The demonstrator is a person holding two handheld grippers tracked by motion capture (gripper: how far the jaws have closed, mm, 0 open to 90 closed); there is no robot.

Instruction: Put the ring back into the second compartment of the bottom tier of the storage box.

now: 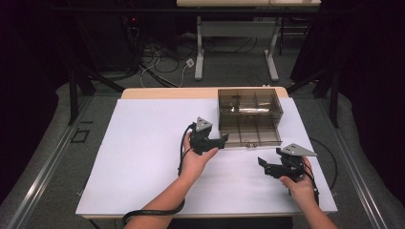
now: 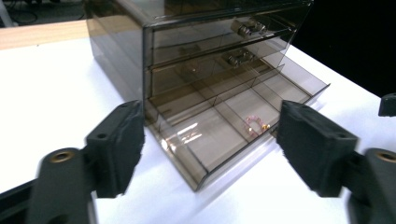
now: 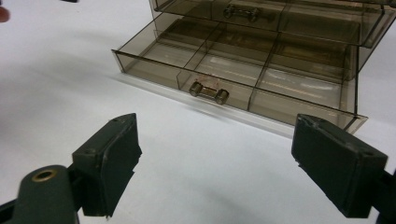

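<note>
You had a smoked, see-through drawer cabinet (image 1: 250,116) standing toward the far right of the white table (image 1: 143,157), its bottom drawer (image 3: 243,79) pulled out toward you and the two above it closed. In one front compartment of that open drawer lay a small pink ring (image 2: 255,125), close behind the front wall. The cabinet looked like thin rigid plastic: probably light, smooth and apt to slide on the table if you pushed hard, and its walls could crack under a tight squeeze. The sensible hold for the drawer was its small metal handle (image 3: 208,92) at the middle of the front panel, though pressing flat on that panel would also do for closing it. The ring seemed tiny and slippery, needing a careful pinch at the fingertips. Your left gripper (image 1: 217,141) hovered just beside the drawer's near-left corner, jaws spread wide and holding nothing, touching nothing as far as could be told. Your right gripper (image 1: 263,163) hung in front of the drawer, a little apart from it, likewise wide open and empty.
</note>
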